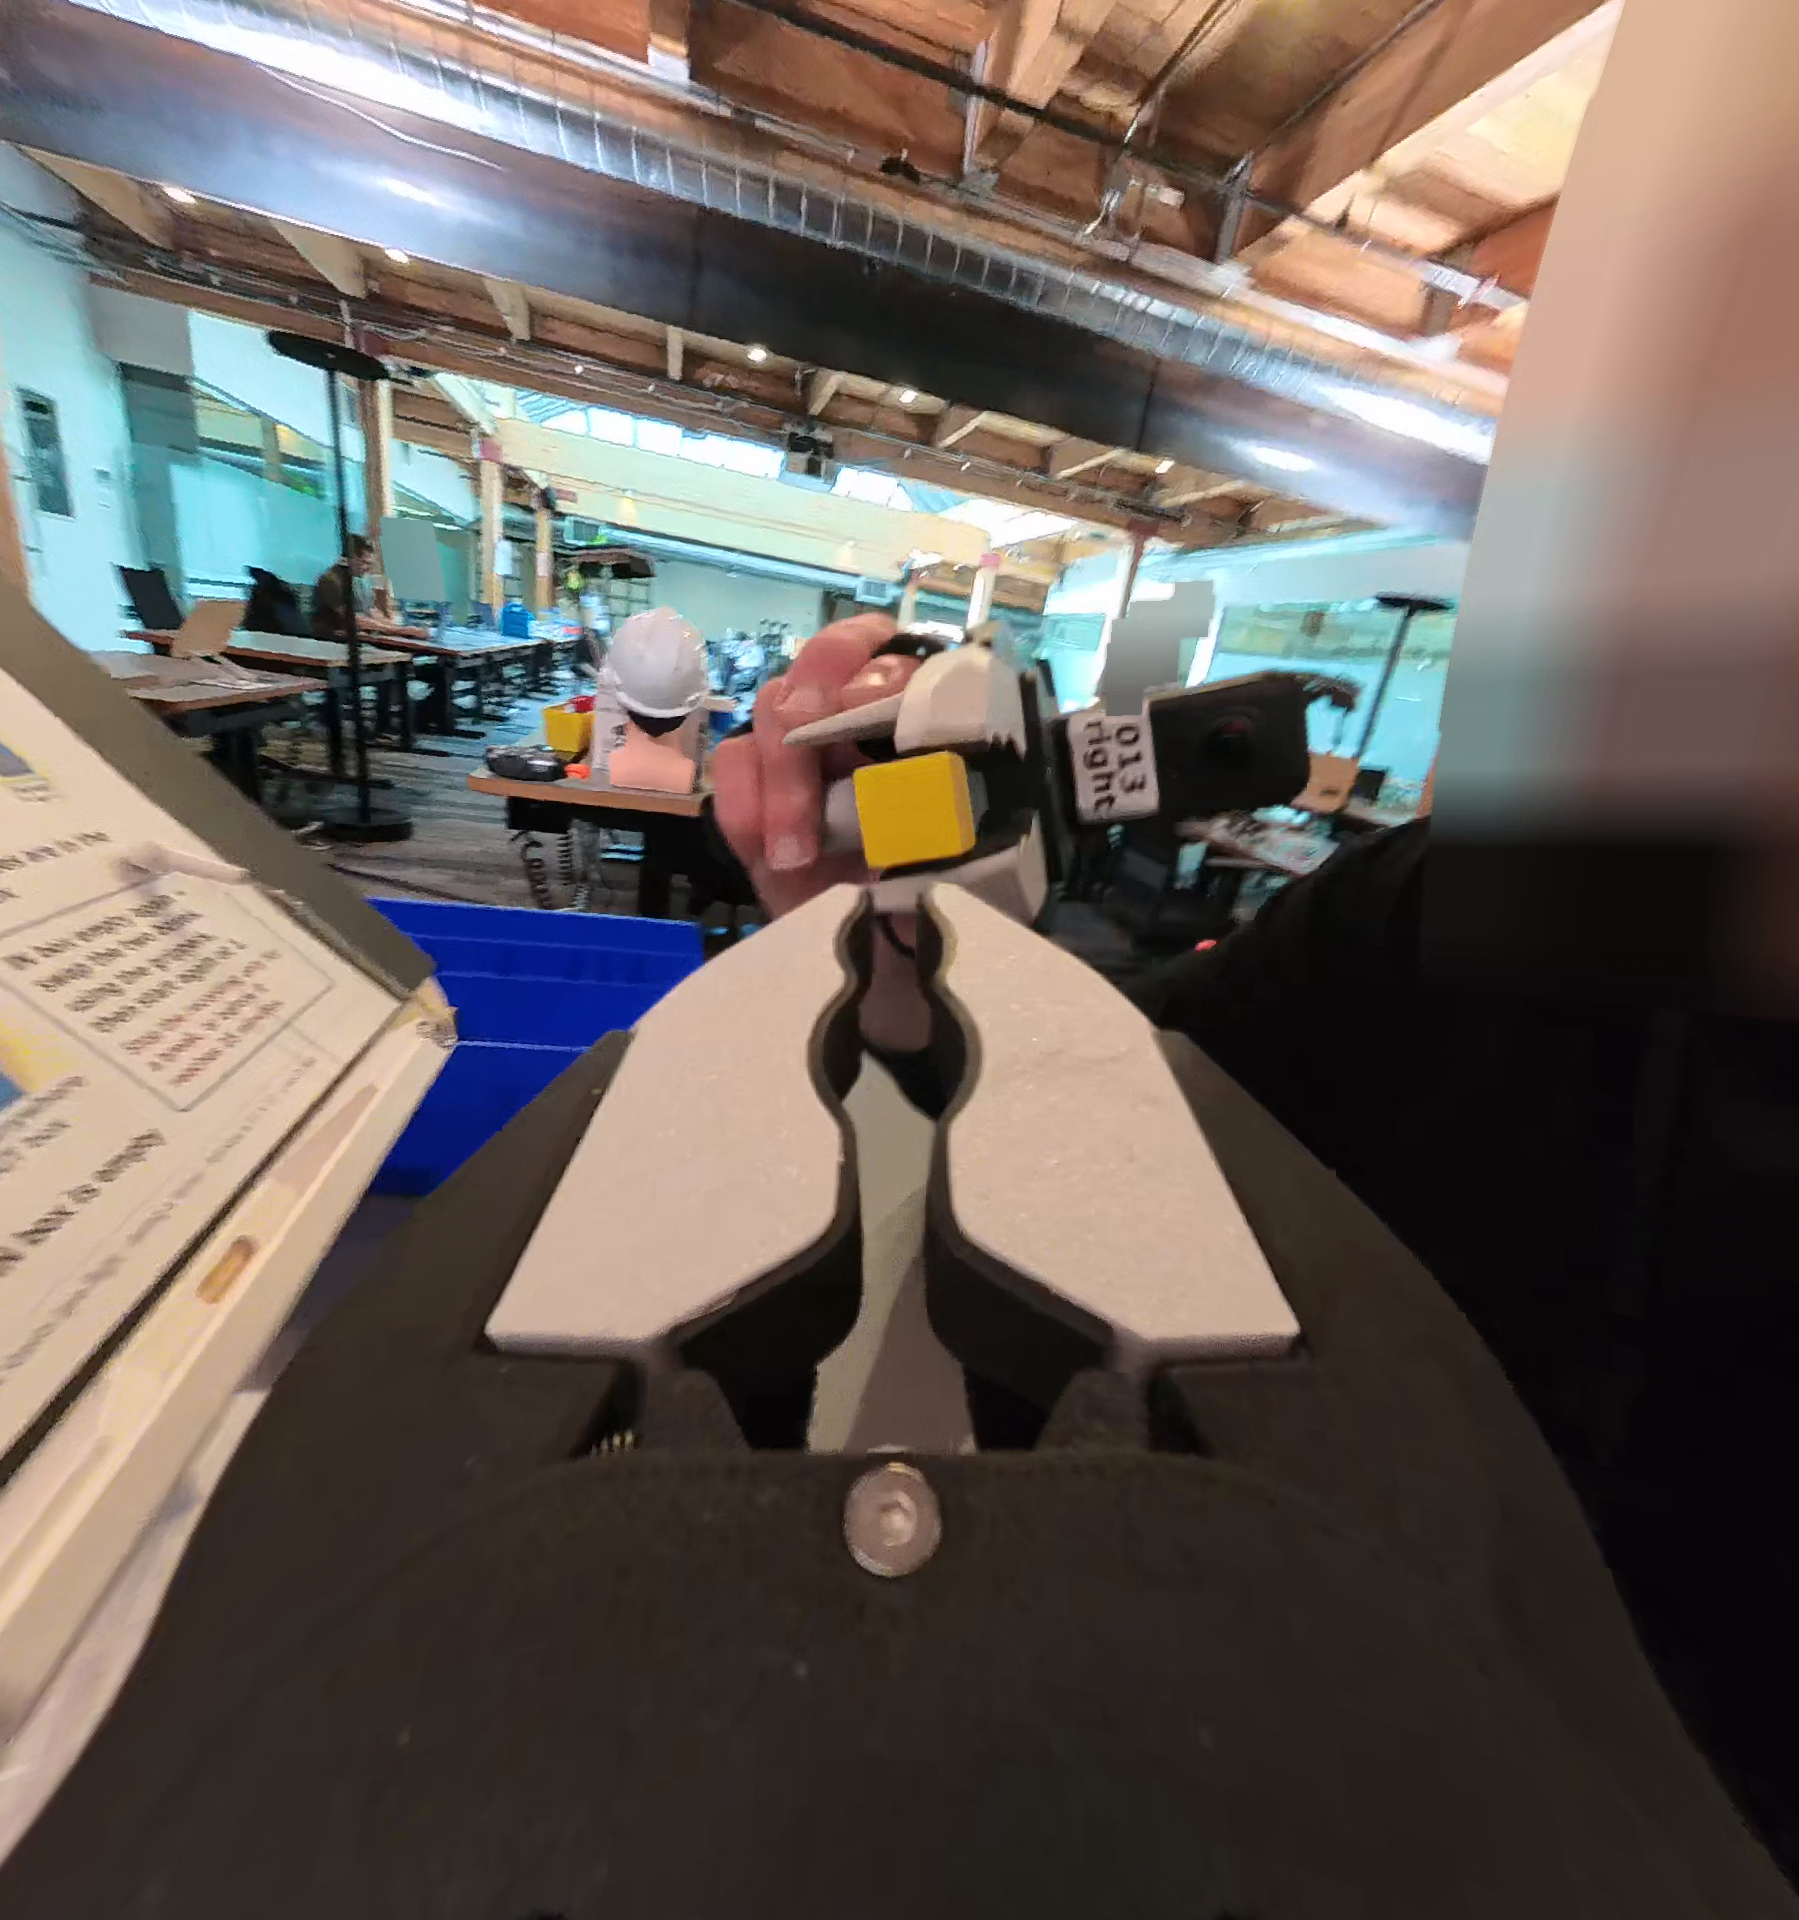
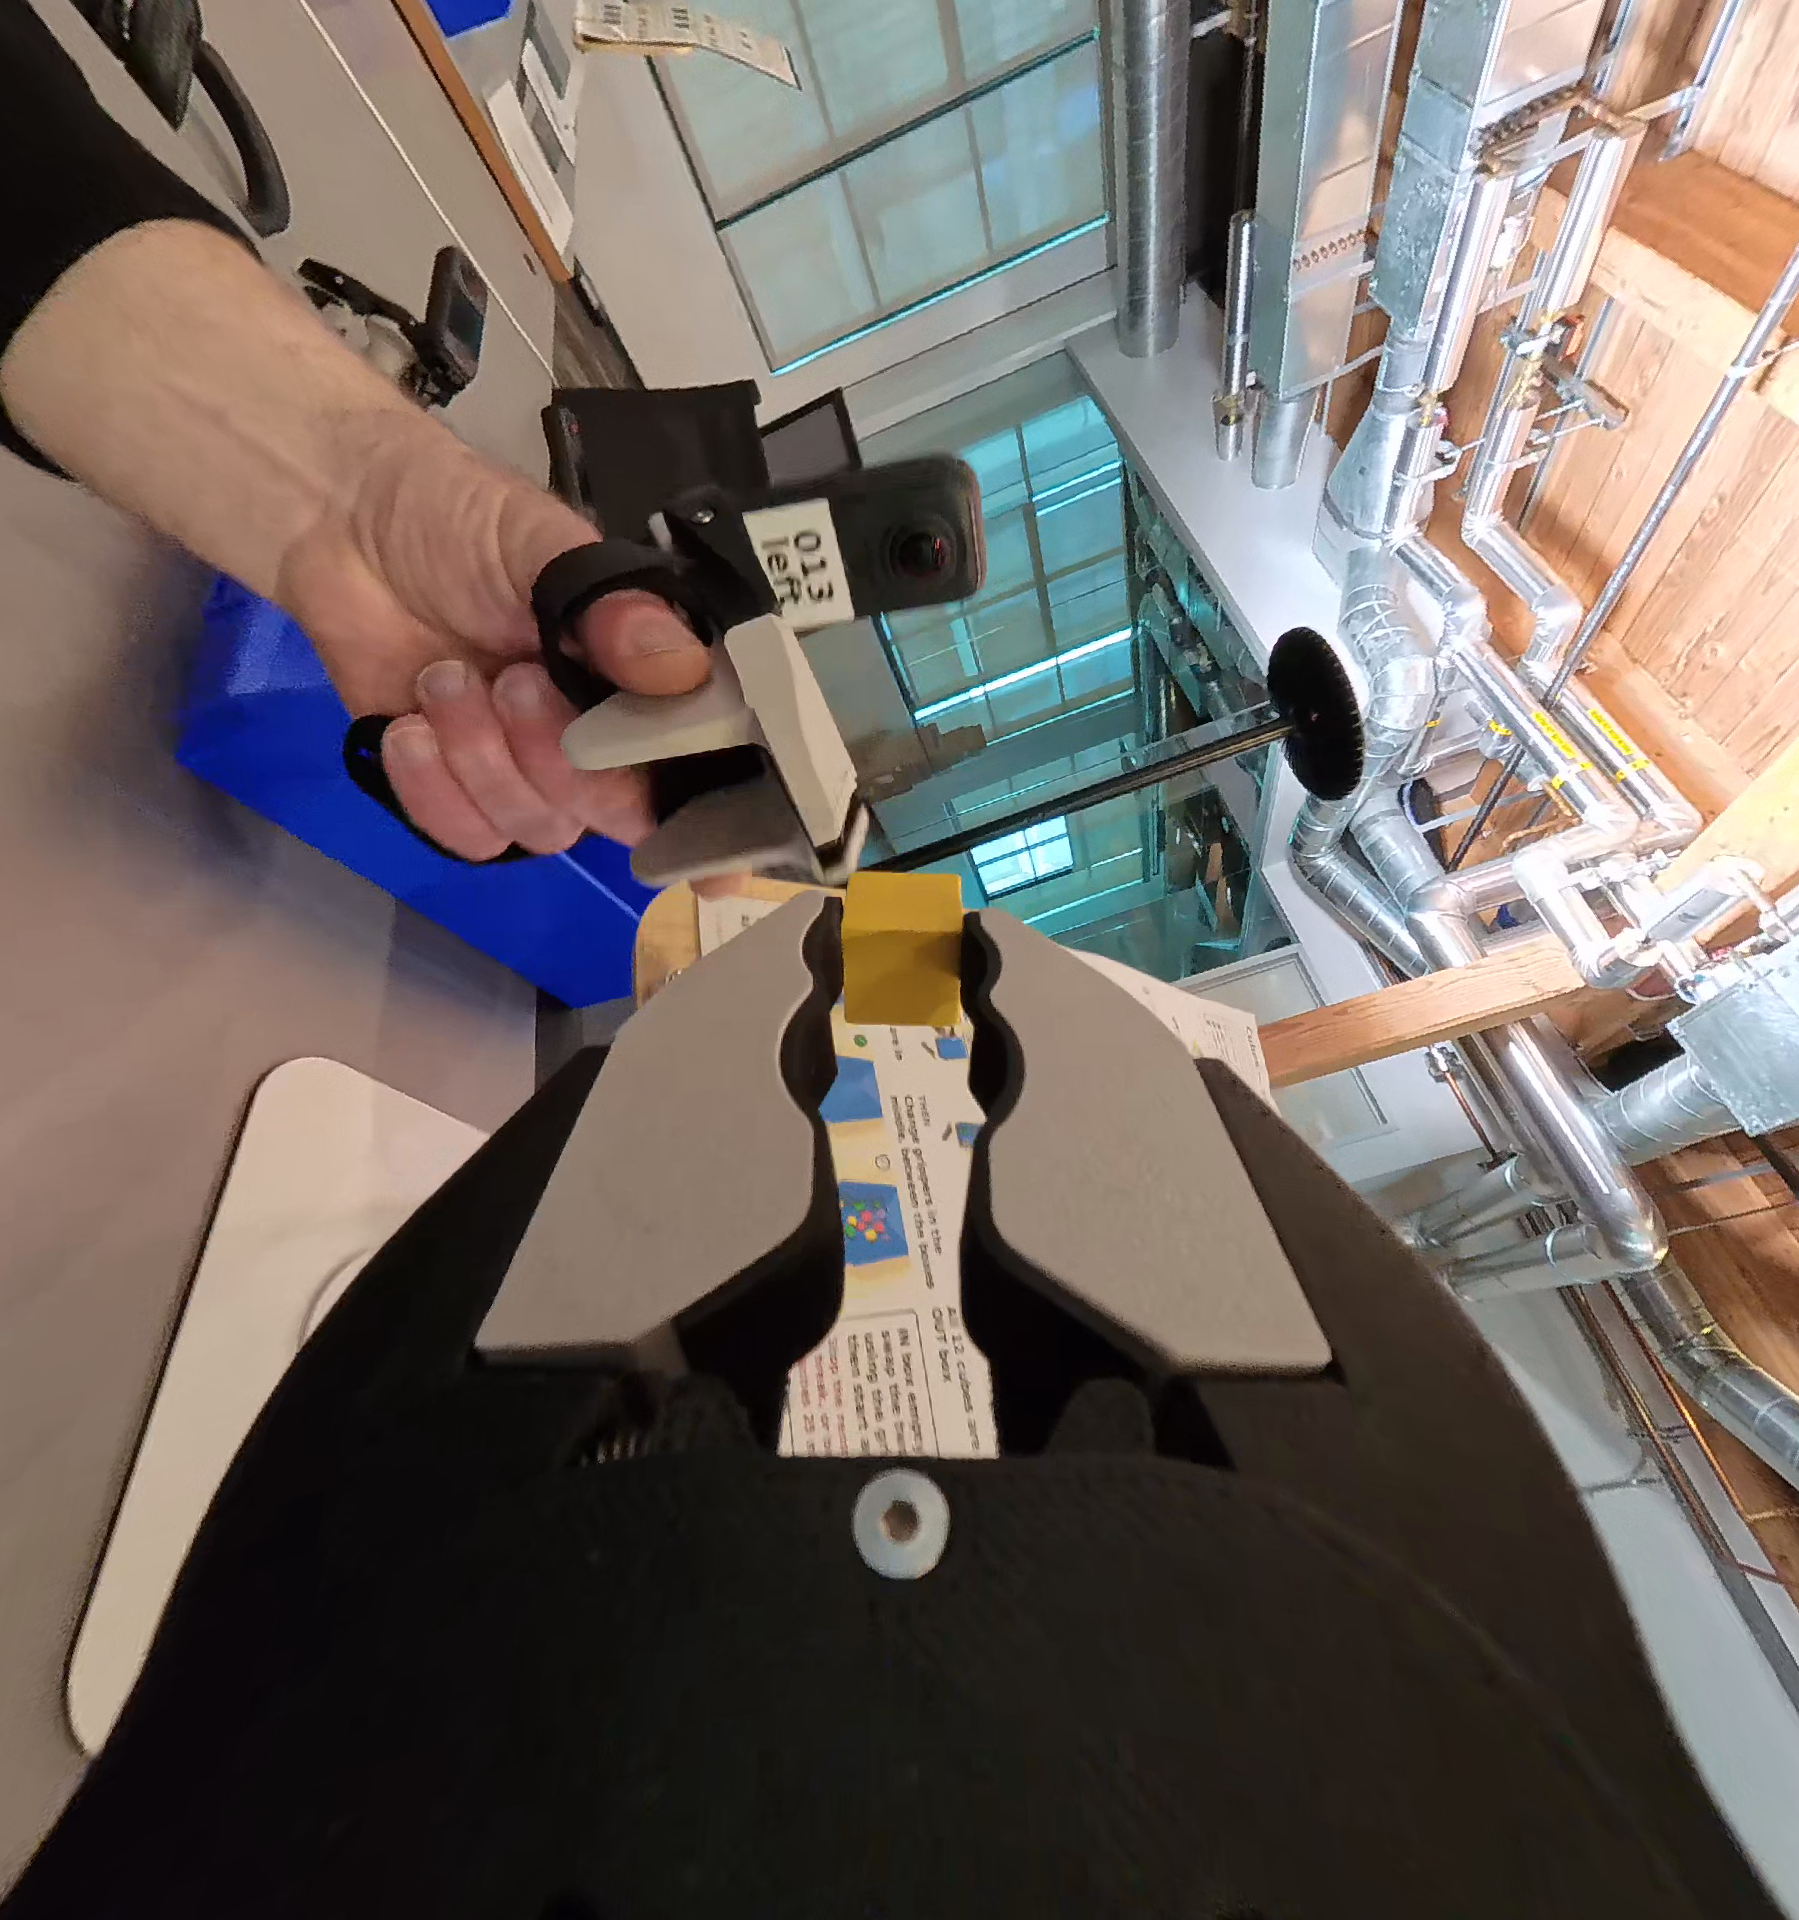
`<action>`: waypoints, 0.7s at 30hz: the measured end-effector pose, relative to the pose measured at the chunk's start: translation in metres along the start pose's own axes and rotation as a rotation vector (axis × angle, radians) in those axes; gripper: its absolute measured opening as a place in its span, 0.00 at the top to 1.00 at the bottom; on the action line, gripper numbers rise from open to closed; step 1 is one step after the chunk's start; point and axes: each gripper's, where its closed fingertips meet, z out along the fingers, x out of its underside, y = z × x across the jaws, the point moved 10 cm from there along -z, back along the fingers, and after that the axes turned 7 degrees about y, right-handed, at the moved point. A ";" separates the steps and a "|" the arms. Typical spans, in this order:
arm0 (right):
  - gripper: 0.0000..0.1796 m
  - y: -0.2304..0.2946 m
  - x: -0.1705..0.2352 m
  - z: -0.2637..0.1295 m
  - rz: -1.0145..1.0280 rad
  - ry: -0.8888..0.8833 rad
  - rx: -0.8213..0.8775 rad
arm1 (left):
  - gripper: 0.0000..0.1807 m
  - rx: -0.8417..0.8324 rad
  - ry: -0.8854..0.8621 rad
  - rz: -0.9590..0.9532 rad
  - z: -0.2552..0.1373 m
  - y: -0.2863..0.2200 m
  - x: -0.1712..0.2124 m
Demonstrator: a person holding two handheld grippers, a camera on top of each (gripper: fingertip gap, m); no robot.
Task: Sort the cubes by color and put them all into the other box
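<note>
My right gripper [image 2: 900, 935] is shut on a yellow cube [image 2: 897, 961] and holds it up in the air. In the left wrist view this gripper [image 1: 942, 784] shows straight ahead, sideways, with the yellow cube [image 1: 918, 819] between its white fingers. My left gripper [image 1: 895, 909] is shut and empty, its tips just below the cube. In the right wrist view the left gripper [image 2: 835, 850] is held by a hand, its tips close to the cube's top left corner. A blue box [image 1: 536, 997] stands below and behind; it also shows in the right wrist view [image 2: 355, 769]. Its inside is hidden.
A printed instruction sheet on a stand [image 1: 147, 987] is close on the left, and it shows behind my right fingers [image 2: 890, 1195]. A grey table [image 2: 95, 987] carries a white board [image 2: 282, 1226]. The person's dark sleeve [image 1: 1497, 1143] fills the right. Less than 4 cm separates the two grippers' tips.
</note>
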 end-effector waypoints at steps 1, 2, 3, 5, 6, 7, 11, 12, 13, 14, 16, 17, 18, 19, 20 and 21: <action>0.88 -0.004 0.002 -0.004 -0.004 0.016 -0.002 | 1.00 -0.038 0.009 0.034 -0.004 -0.001 -0.002; 0.88 -0.008 0.004 -0.008 -0.012 0.037 -0.004 | 1.00 -0.076 0.024 0.065 -0.008 -0.001 -0.005; 0.88 -0.012 0.007 -0.013 -0.011 0.057 -0.020 | 1.00 -0.111 0.069 0.096 -0.011 -0.002 -0.007; 0.88 -0.022 0.015 -0.026 0.006 0.090 -0.036 | 1.00 -0.196 0.132 0.167 -0.018 -0.006 -0.014; 0.88 -0.027 0.020 -0.033 0.014 0.113 -0.045 | 1.00 -0.244 0.158 0.205 -0.021 -0.008 -0.018; 0.88 -0.031 0.025 -0.040 0.025 0.140 -0.061 | 1.00 -0.287 0.215 0.234 -0.023 -0.010 -0.021; 0.88 -0.048 0.049 -0.070 0.059 0.254 -0.081 | 1.00 -0.491 0.410 0.340 -0.031 -0.019 -0.032; 0.88 -0.053 0.056 -0.077 0.071 0.286 -0.097 | 1.00 -0.532 0.446 0.361 -0.033 -0.021 -0.034; 0.88 -0.057 0.064 -0.083 0.093 0.321 -0.132 | 1.00 -0.565 0.483 0.381 -0.034 -0.024 -0.036; 0.88 -0.061 0.072 -0.090 0.103 0.355 -0.160 | 1.00 -0.584 0.527 0.392 -0.034 -0.026 -0.036; 0.88 -0.068 0.091 -0.101 0.117 0.446 -0.221 | 1.00 -0.644 0.613 0.432 -0.034 -0.029 -0.036; 0.88 -0.071 0.101 -0.105 0.126 0.494 -0.260 | 1.00 -0.696 0.650 0.460 -0.034 -0.030 -0.037; 0.88 -0.073 0.110 -0.110 0.127 0.536 -0.290 | 1.00 -0.736 0.688 0.477 -0.034 -0.031 -0.037; 0.88 -0.074 0.121 -0.113 0.150 0.581 -0.342 | 1.00 -0.755 0.719 0.497 -0.033 -0.033 -0.037; 0.88 -0.075 0.132 -0.117 0.168 0.625 -0.384 | 1.00 -0.763 0.740 0.514 -0.031 -0.036 -0.037; 0.88 -0.075 0.143 -0.120 0.175 0.661 -0.414 | 1.00 -0.764 0.754 0.530 -0.030 -0.038 -0.037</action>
